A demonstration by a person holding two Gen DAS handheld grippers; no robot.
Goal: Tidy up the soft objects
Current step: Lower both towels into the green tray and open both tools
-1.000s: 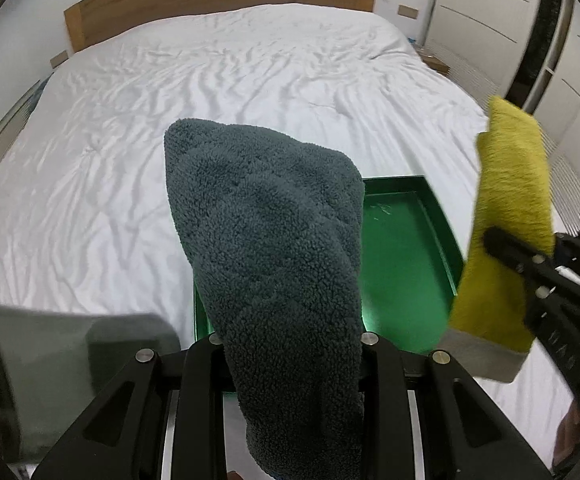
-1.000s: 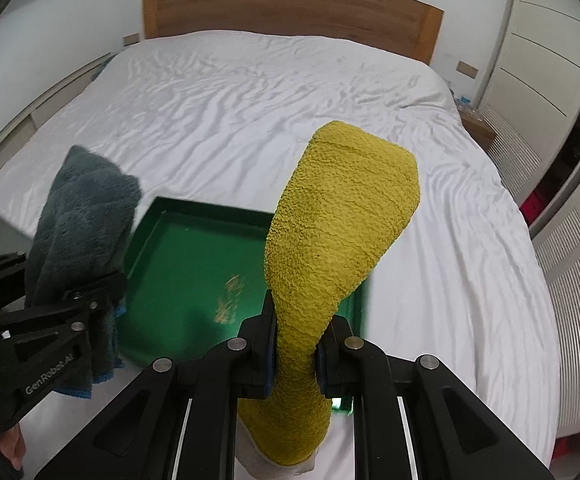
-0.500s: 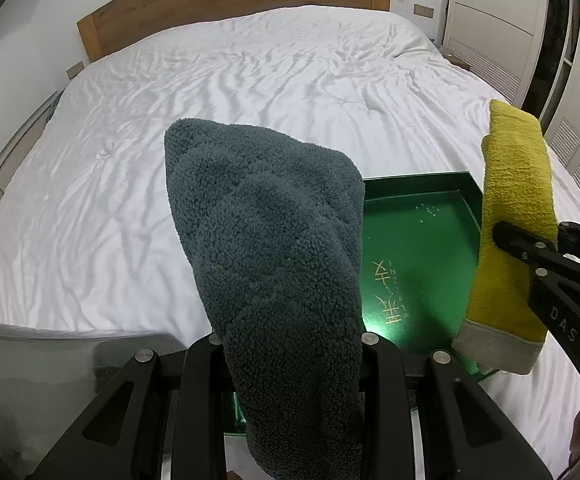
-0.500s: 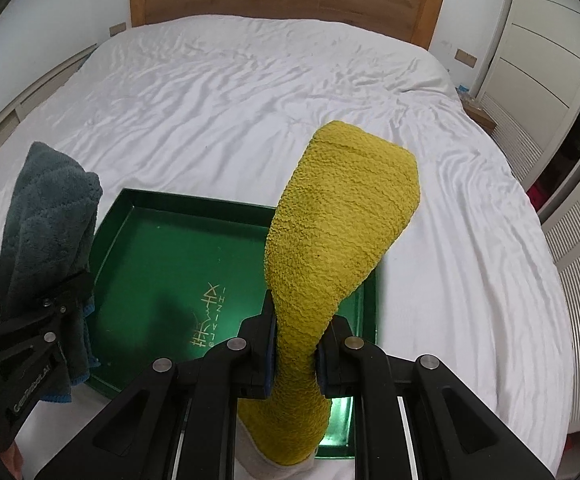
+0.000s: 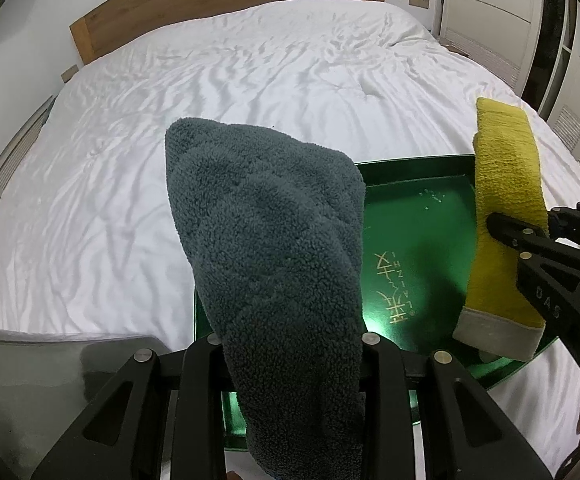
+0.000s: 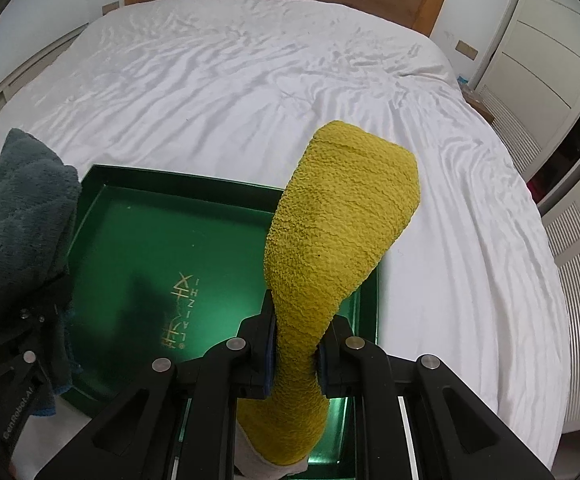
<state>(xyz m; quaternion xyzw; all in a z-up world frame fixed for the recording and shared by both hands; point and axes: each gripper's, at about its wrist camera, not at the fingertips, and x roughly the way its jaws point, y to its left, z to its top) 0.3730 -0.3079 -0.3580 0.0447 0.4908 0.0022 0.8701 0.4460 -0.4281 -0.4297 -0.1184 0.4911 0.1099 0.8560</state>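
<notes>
Left wrist view: my left fingers (image 5: pixel 290 340) pinch the grey towel (image 5: pixel 266 216), right fingers (image 6: pixel 295 332) grip the yellow sock (image 6: pixel 341 216), both dangling over the green tray (image 6: pixel 138 240) for dropping in.

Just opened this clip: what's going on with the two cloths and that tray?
A person holds a tool in each hand over a white bed. The left tool is shut on a grey fleece cloth; the right tool is shut on a yellow sock. Both items hang above an empty green tray lying on the bed, neither released yet.
</notes>
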